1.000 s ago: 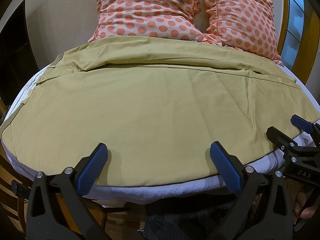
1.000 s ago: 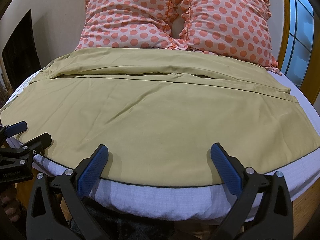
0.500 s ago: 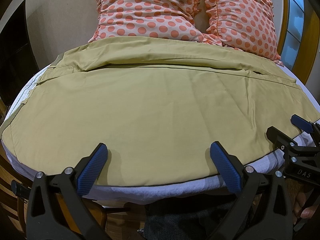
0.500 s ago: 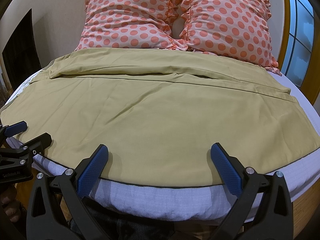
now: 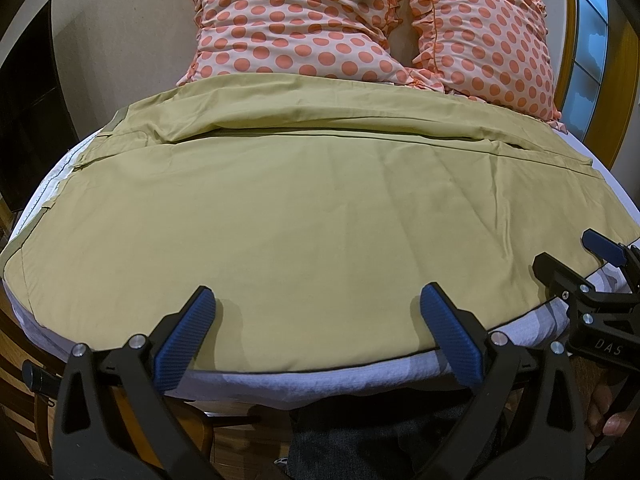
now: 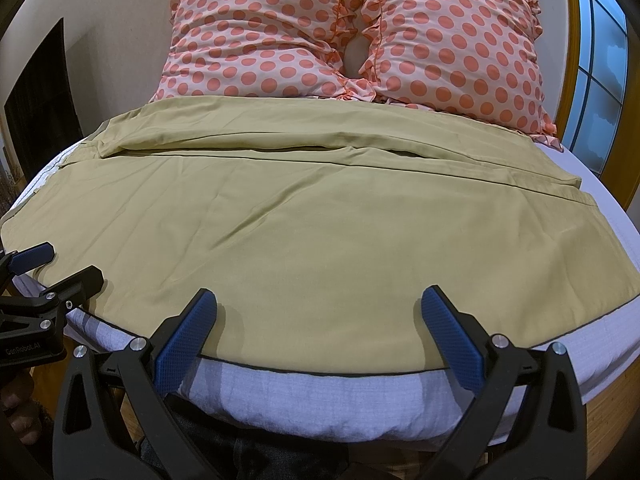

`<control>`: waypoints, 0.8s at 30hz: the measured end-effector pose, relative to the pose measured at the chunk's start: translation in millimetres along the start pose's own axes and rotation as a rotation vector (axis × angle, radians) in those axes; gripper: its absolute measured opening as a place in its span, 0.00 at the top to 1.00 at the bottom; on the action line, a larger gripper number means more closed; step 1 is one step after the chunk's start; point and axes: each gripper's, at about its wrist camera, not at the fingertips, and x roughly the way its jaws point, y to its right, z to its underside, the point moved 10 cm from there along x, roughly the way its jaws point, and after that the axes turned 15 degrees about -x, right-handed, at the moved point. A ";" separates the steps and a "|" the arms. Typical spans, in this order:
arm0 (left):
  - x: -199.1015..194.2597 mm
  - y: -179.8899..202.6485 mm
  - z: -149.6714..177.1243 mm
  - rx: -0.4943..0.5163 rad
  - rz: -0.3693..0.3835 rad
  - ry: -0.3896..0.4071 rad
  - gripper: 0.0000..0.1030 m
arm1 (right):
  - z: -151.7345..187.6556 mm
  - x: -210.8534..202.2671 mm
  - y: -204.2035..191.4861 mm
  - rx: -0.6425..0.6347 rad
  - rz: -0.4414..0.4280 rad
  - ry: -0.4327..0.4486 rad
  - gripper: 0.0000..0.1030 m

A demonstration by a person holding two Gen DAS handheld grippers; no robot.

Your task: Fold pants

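The pants (image 6: 320, 240) lie spread flat across the bed (image 6: 320, 392), filling the middle of both views, their near edge running along the lower part of the frame just above the white sheet, two pillows (image 6: 360, 48) at the top. Both claws are open and hold nothing: the left claw (image 5: 316, 308) and right claw (image 6: 320, 308) hover at that near edge, side by side. I'd say the fold hasn't started; each should pinch the hem well apart, take only the khaki cloth and not the sheet, then lift evenly so the fold lands square
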 end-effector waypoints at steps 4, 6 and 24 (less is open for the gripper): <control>0.0 0.0 -0.1 0.000 0.000 0.001 0.02 | 1.9 -0.1 -1.5 0.002 0.001 0.001 0.01; -0.1 0.0 0.0 0.000 0.000 0.001 0.02 | 3.9 -0.1 -3.2 0.002 0.002 0.002 0.01; 2.4 1.7 -9.4 0.015 0.006 0.005 0.02 | -11.6 -1.7 26.8 0.018 -0.004 0.020 0.01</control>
